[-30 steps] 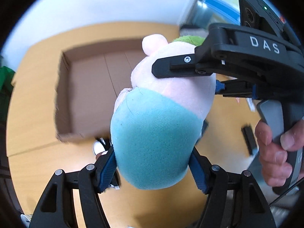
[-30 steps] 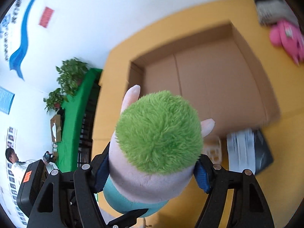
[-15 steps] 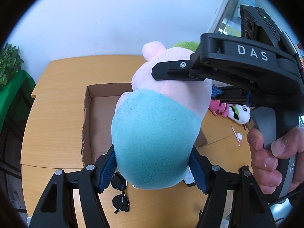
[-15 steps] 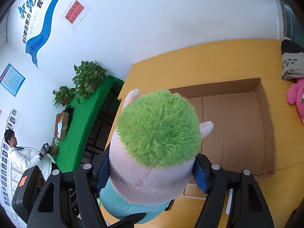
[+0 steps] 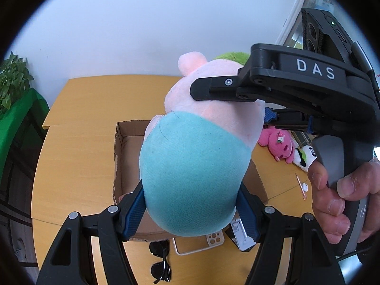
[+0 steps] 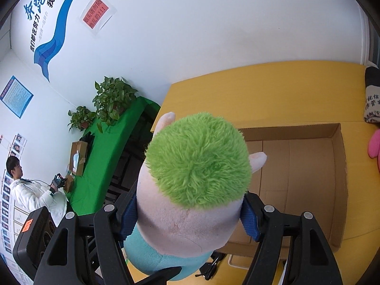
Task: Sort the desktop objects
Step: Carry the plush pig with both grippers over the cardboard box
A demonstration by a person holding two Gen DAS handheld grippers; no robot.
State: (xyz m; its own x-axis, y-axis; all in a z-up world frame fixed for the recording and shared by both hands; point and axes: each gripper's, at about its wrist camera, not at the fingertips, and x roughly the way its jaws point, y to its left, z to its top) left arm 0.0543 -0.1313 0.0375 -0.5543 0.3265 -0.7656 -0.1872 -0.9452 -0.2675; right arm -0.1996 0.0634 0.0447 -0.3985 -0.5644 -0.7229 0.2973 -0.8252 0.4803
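A plush toy point(image 5: 194, 171) with a teal body, pink head and green hair point(image 6: 197, 161) hangs in the air above the open cardboard box point(image 5: 118, 156) on the yellow wooden table point(image 5: 78, 142). My left gripper point(image 5: 190, 213) is shut on the teal body, its blue pads pressing both sides. My right gripper point(image 6: 190, 217) is shut on the pink head just under the green hair. Its black frame point(image 5: 308, 87) crosses the left wrist view, with a hand point(image 5: 337, 201) on the handle. The box point(image 6: 308, 166) looks empty where its floor shows.
In front of the box lie dark sunglasses point(image 5: 161, 261), a pale phone case point(image 5: 209, 242) and a white device point(image 5: 239, 235). A pink plush point(image 5: 277, 142), a panda plush point(image 5: 304, 156) and a pen point(image 5: 300, 185) lie to the right. A person in white point(image 6: 35, 190) stands by a green-covered table point(image 6: 106, 161).
Both grippers have risen with the plush toy held between them. The box and table now look smaller and farther below, and more of the table shows.
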